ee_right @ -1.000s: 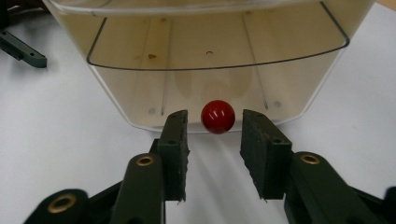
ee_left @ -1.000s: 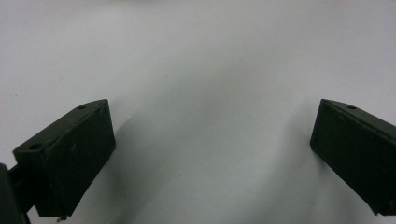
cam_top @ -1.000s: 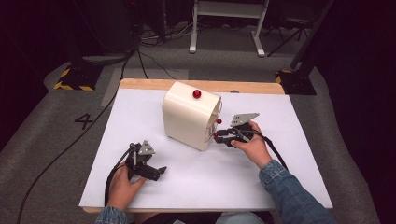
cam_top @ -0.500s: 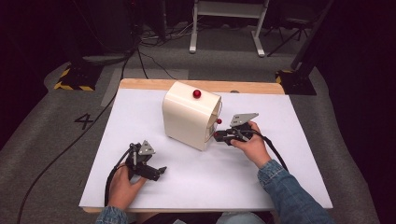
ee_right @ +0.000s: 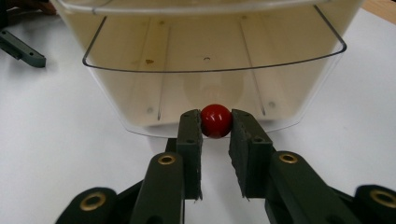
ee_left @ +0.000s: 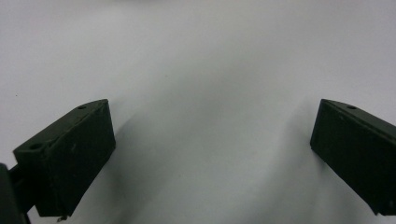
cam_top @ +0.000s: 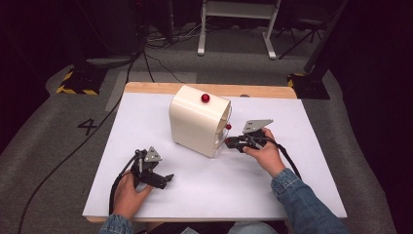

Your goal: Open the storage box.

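Observation:
A cream box [cam_top: 197, 122] with a clear front panel [ee_right: 210, 51] stands in the middle of the white table [cam_top: 292, 185]. A small red ball knob [ee_right: 216, 120] sits low on that clear panel. My right gripper [ee_right: 216, 128] is shut on it, one pad pressing each side. In the high view my right gripper [cam_top: 229, 142] reaches the box's right face from the right. A second red knob [cam_top: 205, 98] sits on the box's top. My left gripper [cam_top: 167, 178] rests on the table at the front left, away from the box. Its jaws stand open over bare table, left gripper [ee_left: 212, 154].
The table's wooden back edge [cam_top: 272, 90] runs behind the box. Black cables [cam_top: 117, 180] trail from both grippers toward the person. On the grey floor beyond the table stand a white frame [cam_top: 234, 29] and dark stands with yellow-black bases [cam_top: 75, 83].

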Action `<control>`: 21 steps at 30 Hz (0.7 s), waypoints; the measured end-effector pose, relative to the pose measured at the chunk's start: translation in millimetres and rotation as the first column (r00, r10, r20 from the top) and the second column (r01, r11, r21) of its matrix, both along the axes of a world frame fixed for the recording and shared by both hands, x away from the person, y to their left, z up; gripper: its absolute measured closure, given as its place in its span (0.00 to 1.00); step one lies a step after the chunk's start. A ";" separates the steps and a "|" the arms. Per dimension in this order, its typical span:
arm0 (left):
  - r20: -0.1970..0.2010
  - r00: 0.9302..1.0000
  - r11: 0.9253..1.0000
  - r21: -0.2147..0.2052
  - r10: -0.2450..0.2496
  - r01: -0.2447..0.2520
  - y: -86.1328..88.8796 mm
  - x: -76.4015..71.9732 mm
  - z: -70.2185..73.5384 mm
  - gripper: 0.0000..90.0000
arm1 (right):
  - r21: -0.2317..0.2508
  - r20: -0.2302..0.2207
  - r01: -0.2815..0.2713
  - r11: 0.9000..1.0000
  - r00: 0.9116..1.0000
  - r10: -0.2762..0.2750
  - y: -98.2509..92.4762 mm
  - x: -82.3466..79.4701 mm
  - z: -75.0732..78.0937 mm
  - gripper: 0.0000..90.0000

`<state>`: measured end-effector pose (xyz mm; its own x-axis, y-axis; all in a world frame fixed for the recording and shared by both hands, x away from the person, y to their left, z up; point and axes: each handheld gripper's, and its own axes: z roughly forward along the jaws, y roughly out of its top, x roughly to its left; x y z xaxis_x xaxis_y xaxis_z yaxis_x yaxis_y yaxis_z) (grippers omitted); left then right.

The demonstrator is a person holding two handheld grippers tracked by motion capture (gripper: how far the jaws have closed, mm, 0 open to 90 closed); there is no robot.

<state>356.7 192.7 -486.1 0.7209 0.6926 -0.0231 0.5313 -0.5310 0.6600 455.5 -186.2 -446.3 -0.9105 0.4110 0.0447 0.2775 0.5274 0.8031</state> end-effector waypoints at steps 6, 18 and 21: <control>-0.002 1.000 1.000 0.000 0.000 0.000 0.0 0.1 0.0 0.00 | 0.003 -0.001 0.021 1.000 1.000 -0.021 -16.9 -10.7 2.4 0.83; -0.002 1.000 1.000 0.000 0.000 0.000 -0.1 0.2 0.1 0.00 | 0.007 -0.021 0.053 0.999 0.998 -0.053 -54.2 -29.9 4.6 0.83; -0.002 1.000 1.000 0.000 0.000 0.000 -0.1 0.1 0.1 0.00 | 0.007 -0.022 0.056 0.998 0.998 -0.056 -59.7 -32.3 4.3 0.83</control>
<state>356.9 192.7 -486.1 0.7209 0.6926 -0.0244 0.5324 -0.5309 0.6593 423.3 -245.9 -441.9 -0.8847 0.4612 0.0678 0.3241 0.5039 0.8007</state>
